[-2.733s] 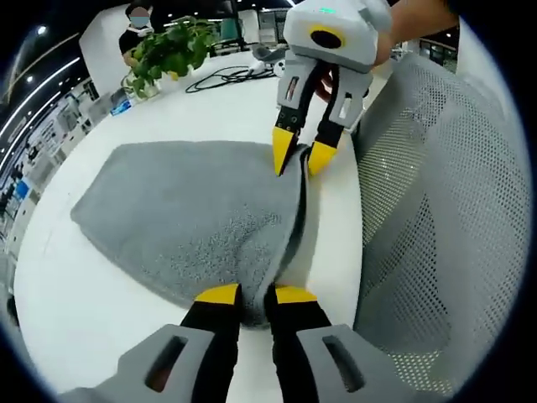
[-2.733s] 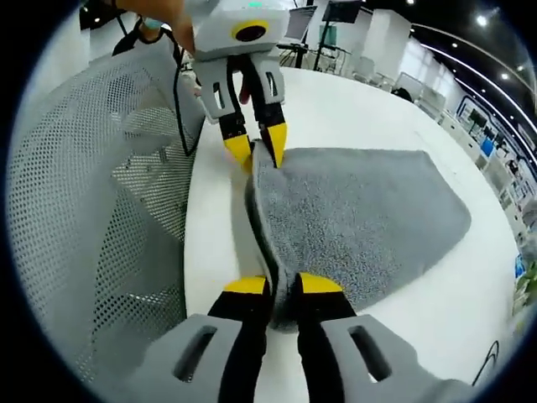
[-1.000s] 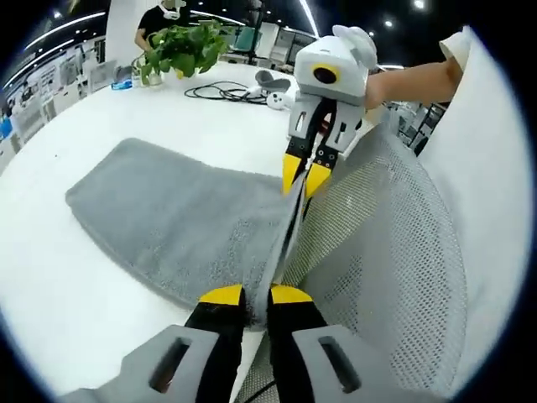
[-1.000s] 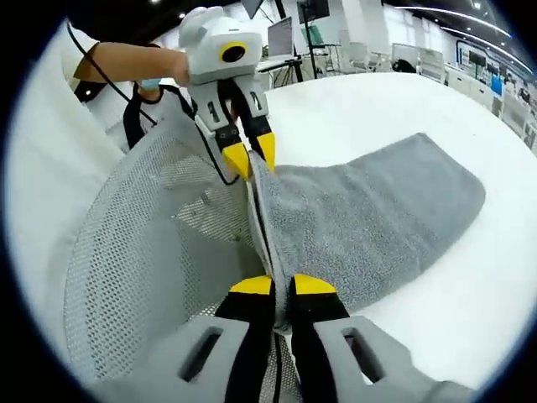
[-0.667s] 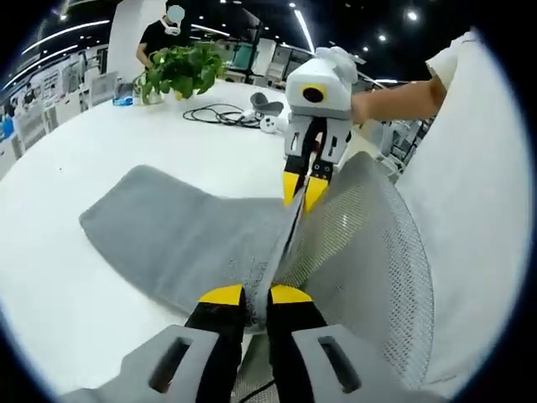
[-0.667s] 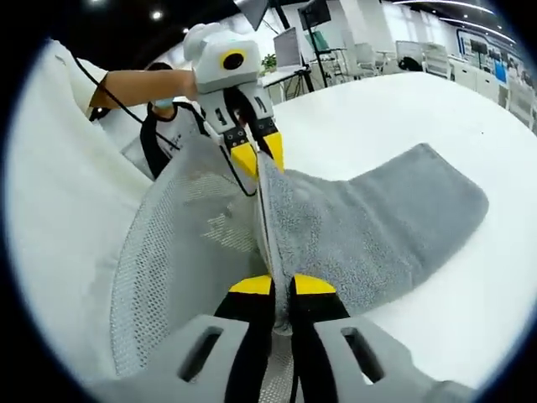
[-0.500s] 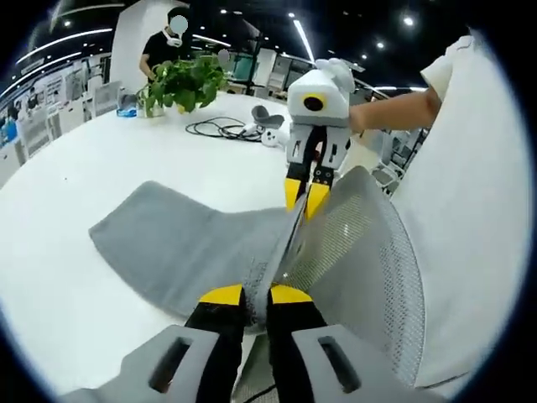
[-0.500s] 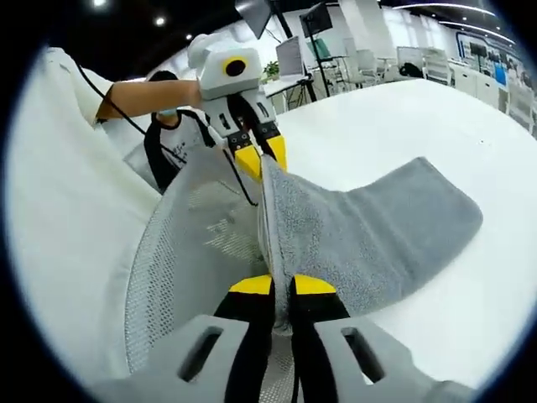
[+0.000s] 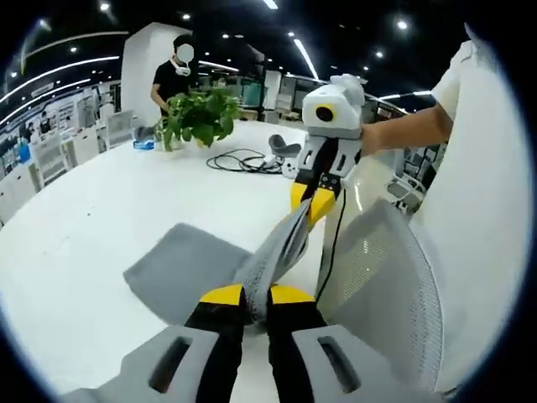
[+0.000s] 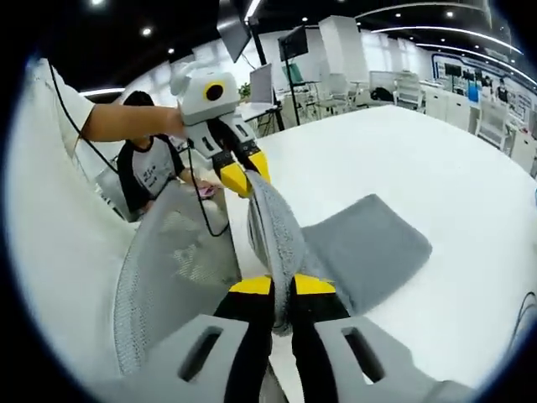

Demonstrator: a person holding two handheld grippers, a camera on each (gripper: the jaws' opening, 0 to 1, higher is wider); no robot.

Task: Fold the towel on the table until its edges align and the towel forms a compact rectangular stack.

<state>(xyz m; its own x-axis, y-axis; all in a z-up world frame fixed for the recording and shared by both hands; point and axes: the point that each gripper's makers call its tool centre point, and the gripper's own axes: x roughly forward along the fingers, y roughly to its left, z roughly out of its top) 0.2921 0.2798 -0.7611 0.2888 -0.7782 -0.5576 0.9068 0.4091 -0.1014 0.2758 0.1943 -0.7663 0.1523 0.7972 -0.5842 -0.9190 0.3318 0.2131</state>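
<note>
Both tools, the left tool (image 9: 256, 295) and right tool (image 10: 281, 285), each clenched on a corner of the grey towel (image 9: 189, 267), have raised its near edge higher off the white desk (image 9: 75, 227), so the fold-over looks underway.

Both claws (image 9: 257, 294) (image 10: 282, 285) raised, clamped on towel (image 9: 180, 269).

The grey fuzzy towel (image 9: 189, 267) is half up in the air: its near edge is stretched into a taut ridge running toward 1 o'clock in the left gripper view, while the rest (image 10: 361, 248) drapes down and lies flat on the white table, out toward 3 o'clock in the right gripper view.
</note>
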